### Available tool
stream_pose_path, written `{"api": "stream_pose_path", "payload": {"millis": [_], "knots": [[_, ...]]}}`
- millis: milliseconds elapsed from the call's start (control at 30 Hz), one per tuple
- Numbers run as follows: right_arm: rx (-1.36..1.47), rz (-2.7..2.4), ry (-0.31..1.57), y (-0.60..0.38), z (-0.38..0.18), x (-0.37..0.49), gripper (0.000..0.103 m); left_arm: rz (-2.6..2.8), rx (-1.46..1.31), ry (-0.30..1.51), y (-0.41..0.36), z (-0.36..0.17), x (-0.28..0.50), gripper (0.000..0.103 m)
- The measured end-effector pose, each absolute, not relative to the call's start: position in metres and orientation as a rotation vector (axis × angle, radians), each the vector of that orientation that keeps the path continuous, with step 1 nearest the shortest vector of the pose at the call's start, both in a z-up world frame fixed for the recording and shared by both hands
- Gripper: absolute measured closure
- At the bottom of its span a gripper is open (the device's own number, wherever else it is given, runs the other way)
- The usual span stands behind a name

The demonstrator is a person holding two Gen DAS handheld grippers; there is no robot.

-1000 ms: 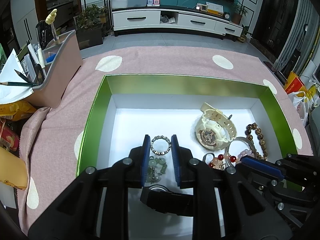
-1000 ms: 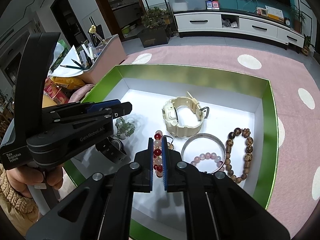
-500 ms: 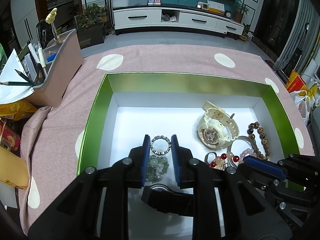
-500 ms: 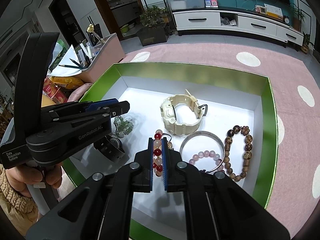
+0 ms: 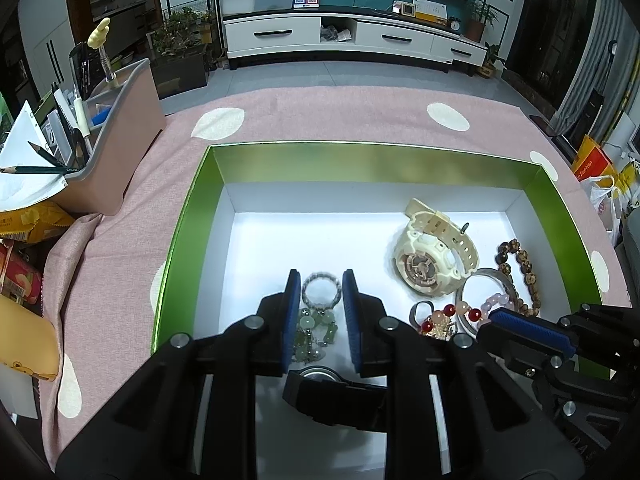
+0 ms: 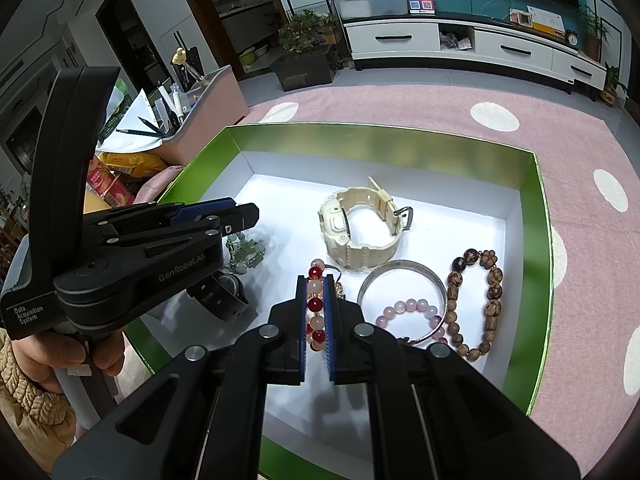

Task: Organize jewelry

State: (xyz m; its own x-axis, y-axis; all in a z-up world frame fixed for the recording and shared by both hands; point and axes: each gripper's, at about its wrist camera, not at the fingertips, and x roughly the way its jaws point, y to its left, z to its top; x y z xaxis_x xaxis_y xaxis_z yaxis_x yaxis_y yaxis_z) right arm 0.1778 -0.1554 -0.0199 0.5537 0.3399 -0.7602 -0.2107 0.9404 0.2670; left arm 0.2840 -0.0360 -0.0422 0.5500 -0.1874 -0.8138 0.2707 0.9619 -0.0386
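Note:
A green box (image 5: 360, 160) with a white floor holds the jewelry. My left gripper (image 5: 320, 280) is open, its blue pads on either side of a green bead bracelet (image 5: 314, 326) with a silver ring, above a black watch (image 5: 332, 392). My right gripper (image 6: 315, 284) is shut on a red and pink bead bracelet (image 6: 314, 306), also seen in the left wrist view (image 5: 448, 314). A cream watch (image 6: 356, 224), a silver bangle (image 6: 400, 276), a pink bead bracelet (image 6: 412, 308) and a brown wooden bead bracelet (image 6: 492, 292) lie to the right.
The box sits on a pink cloth with white dots (image 5: 320, 120). A pink organiser with pens (image 5: 116, 136) and snack packets (image 5: 28, 224) stand at the left. The green box wall (image 6: 542, 240) rises at the right.
The right gripper has drawn the red and pink bracelet slightly back and up. The left gripper stays around the green bracelet, which looks a little blurred.

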Motion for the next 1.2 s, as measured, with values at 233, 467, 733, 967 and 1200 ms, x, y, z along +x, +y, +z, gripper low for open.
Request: {"api": "stream_pose_path", "payload": {"millis": [233, 467, 733, 967, 1200], "knots": [[0.153, 0.325, 0.930, -0.157, -0.019, 0.176, 0.096, -0.273, 0.095, 0.952, -0.036, -0.042, 0.284, 0.078], [0.158, 0.320, 0.935, -0.160, -0.018, 0.176, 0.095, -0.272, 0.093, 0.948, -0.036, -0.041, 0.283, 0.066], [0.156, 0.297, 0.929, -0.166, -0.014, 0.168, 0.079, -0.267, 0.093, 0.938, -0.035, -0.037, 0.277, 0.048], [0.160, 0.256, 0.909, -0.175, -0.005, 0.159, 0.054, -0.256, 0.101, 0.915, -0.035, -0.025, 0.266, 0.030], [0.158, 0.207, 0.885, -0.185, 0.009, 0.147, 0.033, -0.226, 0.112, 0.895, -0.032, -0.011, 0.254, 0.016]]}}
